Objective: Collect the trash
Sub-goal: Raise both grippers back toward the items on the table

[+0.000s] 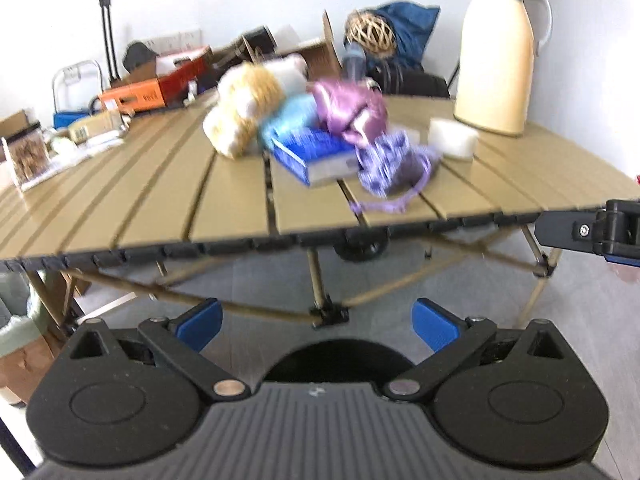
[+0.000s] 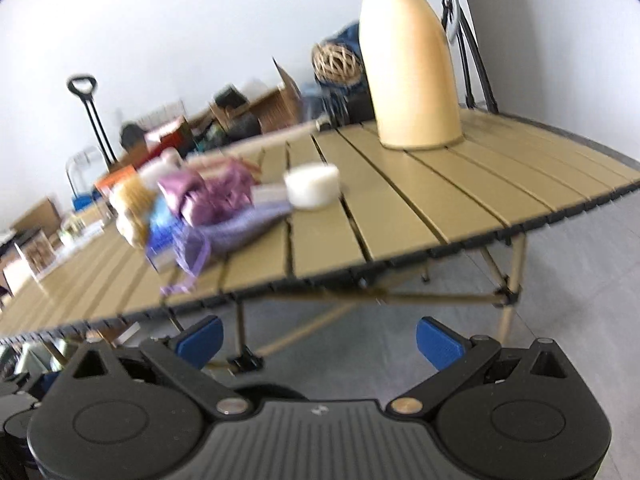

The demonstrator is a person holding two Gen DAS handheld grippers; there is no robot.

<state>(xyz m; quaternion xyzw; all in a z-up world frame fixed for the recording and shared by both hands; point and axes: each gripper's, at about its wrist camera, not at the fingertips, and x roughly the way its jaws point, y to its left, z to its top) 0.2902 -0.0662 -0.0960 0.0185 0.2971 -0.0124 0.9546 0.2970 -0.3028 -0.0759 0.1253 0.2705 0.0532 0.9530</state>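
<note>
Nothing looks collected yet: the left gripper [image 1: 316, 326] and right gripper [image 2: 318, 340] both hang empty with fingers spread, below the desk [image 1: 160, 184] edge. The trash pile [image 1: 320, 132] lies ahead and above, untouched beside a cream jug [image 1: 498, 52].

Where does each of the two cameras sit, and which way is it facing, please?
Left wrist: on the left gripper, below table height, facing the book; the right gripper shows.
Right wrist: on the right gripper, open, facing the table's corner.
Shared: thermos, white cup, purple bag.
</note>
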